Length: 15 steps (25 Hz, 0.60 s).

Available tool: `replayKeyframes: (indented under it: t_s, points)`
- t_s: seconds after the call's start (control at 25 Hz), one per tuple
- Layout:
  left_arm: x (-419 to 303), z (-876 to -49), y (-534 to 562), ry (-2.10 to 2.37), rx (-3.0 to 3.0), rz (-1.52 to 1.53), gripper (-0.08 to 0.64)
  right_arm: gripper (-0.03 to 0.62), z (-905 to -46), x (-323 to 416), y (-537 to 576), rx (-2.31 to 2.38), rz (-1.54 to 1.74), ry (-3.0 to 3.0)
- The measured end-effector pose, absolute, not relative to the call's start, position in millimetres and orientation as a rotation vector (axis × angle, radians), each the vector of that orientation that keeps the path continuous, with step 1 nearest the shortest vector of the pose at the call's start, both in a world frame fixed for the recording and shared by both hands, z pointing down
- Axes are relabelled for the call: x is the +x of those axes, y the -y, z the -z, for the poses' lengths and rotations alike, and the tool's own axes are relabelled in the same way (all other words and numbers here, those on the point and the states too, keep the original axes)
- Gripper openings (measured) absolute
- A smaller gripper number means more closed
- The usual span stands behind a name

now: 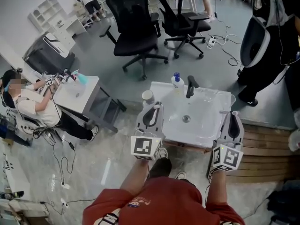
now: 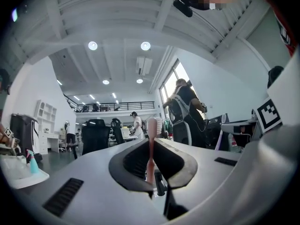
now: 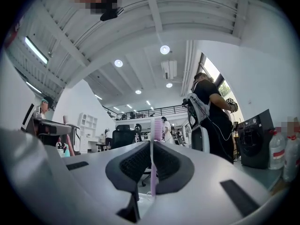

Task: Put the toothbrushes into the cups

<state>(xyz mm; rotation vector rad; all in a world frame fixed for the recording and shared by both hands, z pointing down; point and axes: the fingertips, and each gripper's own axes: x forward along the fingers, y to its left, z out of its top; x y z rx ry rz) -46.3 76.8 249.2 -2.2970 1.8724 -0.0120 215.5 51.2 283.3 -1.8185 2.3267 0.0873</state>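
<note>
A pair of tongs was held in each hand above the near edge of a white washbasin (image 1: 206, 136). The left tongs (image 1: 154, 108) were clenched on a salmon-pink toothbrush (image 2: 151, 146). It was gripped by its handle between the dark pads and stood upright, with its bristle head above the jaw tips. The right tongs (image 1: 233, 115) were likewise clenched on a lilac-pink toothbrush (image 3: 152, 168), also upright, with its head raised clear of the jaws. The left tongs were held over the near left corner of the washbasin and the right tongs over the near right corner, well apart. A white cup (image 1: 147, 96) stood at the far left corner of the washbasin, just beyond the left tongs. A bottle (image 1: 176, 80) with a blue cap and a dark tap (image 1: 190, 86) were set along the far edge, the bottle just left of the tap. Neither toothbrush had been put into a cup. Black office chairs (image 1: 136, 36) were seen on the floor beyond the washbasin.
</note>
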Motion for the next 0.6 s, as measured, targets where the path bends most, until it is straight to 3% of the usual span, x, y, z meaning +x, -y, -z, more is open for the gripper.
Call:
replayKeyframes:
  t_s: [0.6]
  points:
    - [-157.0, -255.9, 13.3, -1.94, -2.274, -0.052, 0.037, 0.031, -266.4, 95.9, 42.7, -1.751, -0.174, -2.404]
